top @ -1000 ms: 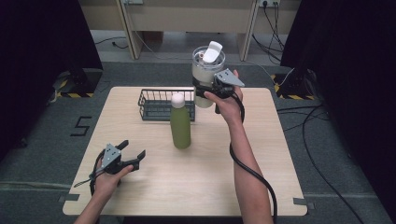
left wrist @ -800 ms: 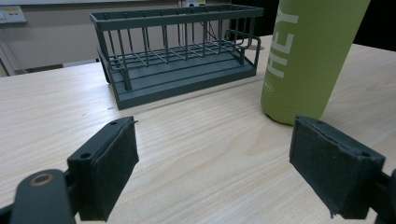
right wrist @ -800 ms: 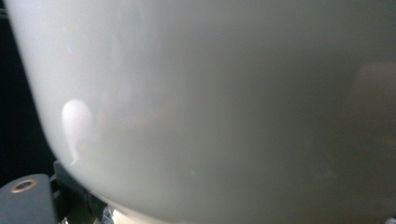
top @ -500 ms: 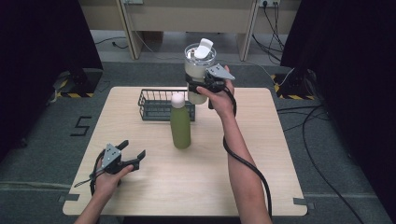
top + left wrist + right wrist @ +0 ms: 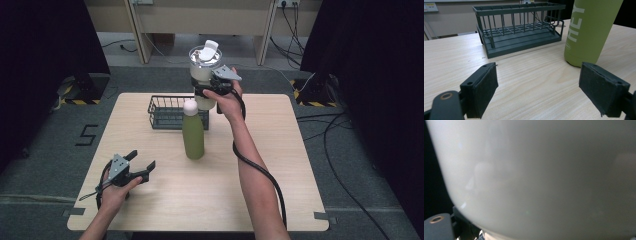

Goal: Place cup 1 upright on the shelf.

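Our right gripper (image 5: 204,91) has its jaws closed around the pale bottle (image 5: 204,75), held in the air above the back edge of the table (image 5: 280,165), over the near-right end of the wire basket (image 5: 162,114); our left gripper (image 5: 142,166) rests low at the table's front left, jaws partly apart with nothing between them. The bottle stands upright, long axis vertical, its flip cap open and pointing up. Its lower body is whitish and cloudy, its top clear, with a grey lid; in the right gripper view its wall (image 5: 544,175) is a blurred grey-white surface hiding the jaws. The green bottle (image 5: 193,131) stands just in front of the basket; its top is cut off in the left gripper view.
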The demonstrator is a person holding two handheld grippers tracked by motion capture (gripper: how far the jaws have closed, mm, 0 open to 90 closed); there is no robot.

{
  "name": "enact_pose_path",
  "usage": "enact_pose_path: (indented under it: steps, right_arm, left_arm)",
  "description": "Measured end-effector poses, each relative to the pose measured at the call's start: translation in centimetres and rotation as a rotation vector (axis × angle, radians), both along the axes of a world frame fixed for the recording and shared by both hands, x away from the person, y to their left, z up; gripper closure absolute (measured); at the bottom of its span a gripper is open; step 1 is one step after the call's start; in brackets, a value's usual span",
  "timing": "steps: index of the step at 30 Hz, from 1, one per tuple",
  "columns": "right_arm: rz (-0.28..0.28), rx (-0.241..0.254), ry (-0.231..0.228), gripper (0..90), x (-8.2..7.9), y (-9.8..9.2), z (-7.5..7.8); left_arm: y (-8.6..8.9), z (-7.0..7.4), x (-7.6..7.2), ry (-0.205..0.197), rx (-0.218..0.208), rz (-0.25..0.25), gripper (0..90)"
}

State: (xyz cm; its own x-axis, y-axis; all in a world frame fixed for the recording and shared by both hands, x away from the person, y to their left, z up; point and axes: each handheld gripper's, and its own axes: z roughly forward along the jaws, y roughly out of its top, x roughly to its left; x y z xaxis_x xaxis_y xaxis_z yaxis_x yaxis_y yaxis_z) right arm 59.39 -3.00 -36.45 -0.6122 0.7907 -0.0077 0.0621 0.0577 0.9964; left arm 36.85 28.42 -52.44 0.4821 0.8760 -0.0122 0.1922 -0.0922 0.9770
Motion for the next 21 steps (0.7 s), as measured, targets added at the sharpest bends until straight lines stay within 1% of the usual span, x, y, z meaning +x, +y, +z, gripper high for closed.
enact_pose_path:
  steps: [5, 6, 16, 21]
  right_arm:
    - [0.008, -0.012, 0.011, 9.7, 0.7, 0.8, -0.3]
    - [0.011, -0.013, 0.020, 9.7, 0.9, 1.1, -0.4]
    - [0.031, -0.033, 0.030, 9.7, 1.8, 2.4, -0.7]
    - [0.041, -0.033, 0.039, 9.7, 2.1, 3.0, -0.8]
  left_arm:
    - [0.0, 0.0, 0.0, 0.000, -0.002, -0.002, 14.8]
    - [0.0, 0.0, 0.0, 0.000, -0.003, -0.002, 14.8]
    - [0.0, 0.0, 0.0, 0.000, -0.007, -0.001, 14.8]
    - [0.0, 0.0, 0.0, 0.000, -0.008, -0.002, 14.8]
